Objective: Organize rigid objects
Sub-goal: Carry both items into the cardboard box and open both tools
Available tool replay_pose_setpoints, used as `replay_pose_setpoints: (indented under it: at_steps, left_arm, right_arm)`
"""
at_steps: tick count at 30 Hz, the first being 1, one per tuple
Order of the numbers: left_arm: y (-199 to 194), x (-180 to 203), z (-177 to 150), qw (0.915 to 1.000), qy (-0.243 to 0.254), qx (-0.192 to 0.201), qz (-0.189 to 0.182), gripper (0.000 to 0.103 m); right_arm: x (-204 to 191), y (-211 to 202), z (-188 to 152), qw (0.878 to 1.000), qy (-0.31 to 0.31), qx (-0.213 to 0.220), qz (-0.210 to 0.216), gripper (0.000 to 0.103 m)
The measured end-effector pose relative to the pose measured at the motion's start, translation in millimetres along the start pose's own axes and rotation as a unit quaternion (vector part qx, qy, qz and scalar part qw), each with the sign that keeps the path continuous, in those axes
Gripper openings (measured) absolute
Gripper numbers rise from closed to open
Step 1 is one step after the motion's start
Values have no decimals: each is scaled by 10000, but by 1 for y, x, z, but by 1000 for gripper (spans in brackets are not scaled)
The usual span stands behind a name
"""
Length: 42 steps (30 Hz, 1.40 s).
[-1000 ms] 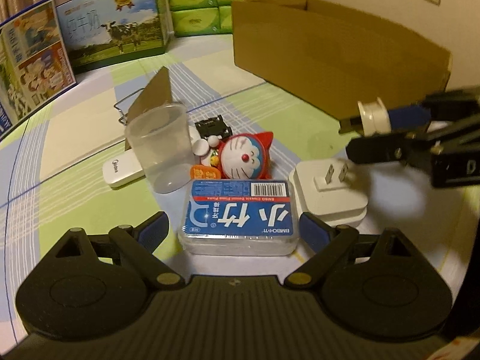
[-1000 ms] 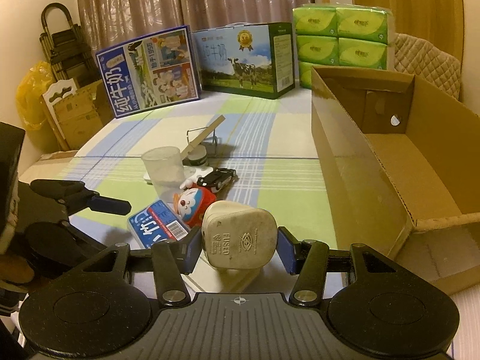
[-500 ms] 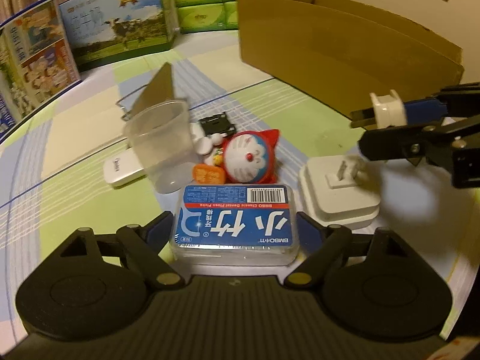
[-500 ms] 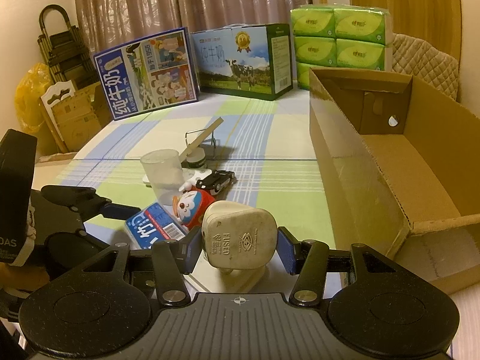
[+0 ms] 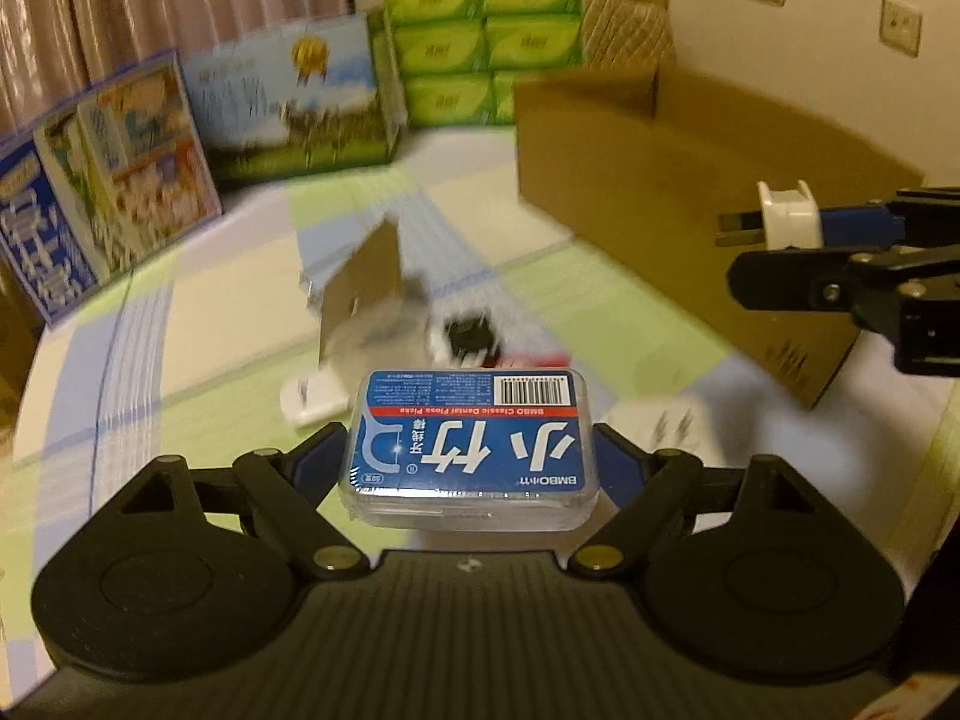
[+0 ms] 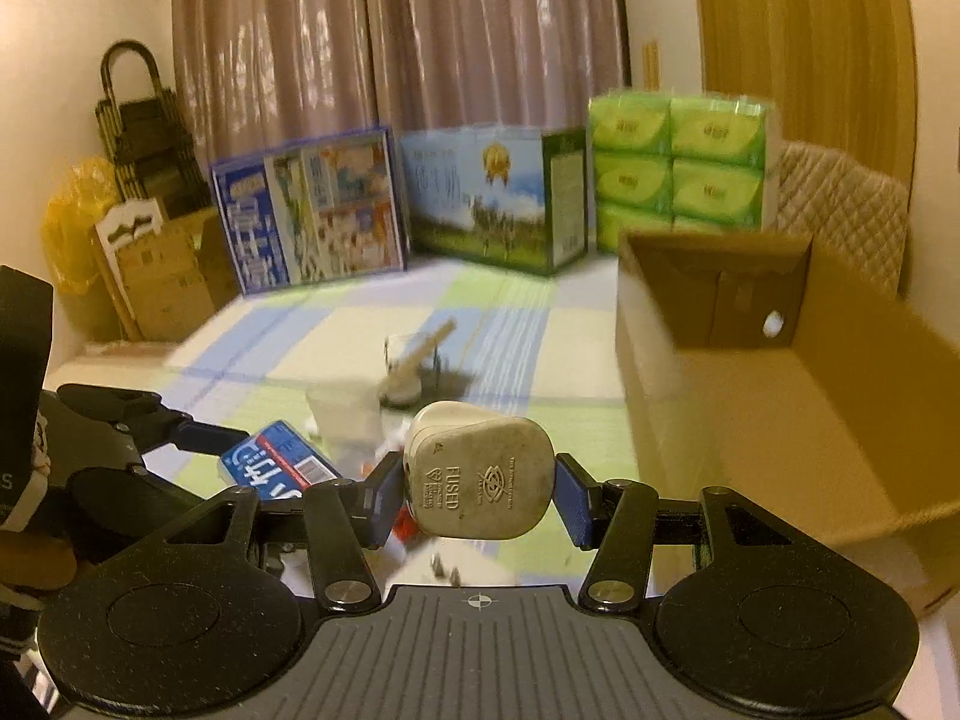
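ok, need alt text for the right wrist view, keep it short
The right gripper holds a white fused plug between its blue fingers, lifted above a green and blue checked tabletop. An open cardboard box stands to the right; at left, the left gripper carries a blue dental floss pick box. The background is motion-blurred.

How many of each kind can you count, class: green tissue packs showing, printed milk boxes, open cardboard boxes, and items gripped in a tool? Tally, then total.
Green tissue packs: 6
Printed milk boxes: 2
Open cardboard box: 1
Dental floss pick box: 1
Fused plug: 1
Total: 11
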<state>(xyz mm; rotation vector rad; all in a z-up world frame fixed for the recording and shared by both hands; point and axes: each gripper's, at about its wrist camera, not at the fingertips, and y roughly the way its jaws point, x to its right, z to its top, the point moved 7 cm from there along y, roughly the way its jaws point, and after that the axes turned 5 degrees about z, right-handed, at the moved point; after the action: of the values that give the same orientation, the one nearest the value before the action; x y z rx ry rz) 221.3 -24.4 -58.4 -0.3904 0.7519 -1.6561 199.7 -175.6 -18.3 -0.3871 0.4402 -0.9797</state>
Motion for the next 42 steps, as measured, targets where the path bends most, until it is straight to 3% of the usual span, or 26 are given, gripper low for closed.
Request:
replay_pose_setpoints:
  at_steps: [7,11,16,29,33,42]
  left_arm:
    - [-34,47,70,9969,124,598,-503,83]
    - [-38,85,108,9930,238,850,-781,83]
    - [-22,134,137,9886,520,894,-1098,83]
    - [22,180,142,9845,895,548,-1404,84]
    - [23,177,142,9851,714,545,-1465,90]
    - [-2,141,140,9892,469,848,-1099,90]
  right_arm:
    - [43,-49,49,9973,-68,464,-572,50]
    - [93,-68,58,9940,28,364,-1035,50]
    - [143,-79,53,9907,328,168,-1310,50]
    - [201,-82,29,9855,825,-5,-1480,50]
    - [203,-76,26,9857,850,-78,-1454,50]
    - [202,-72,22,9854,906,-144,-1432,50]
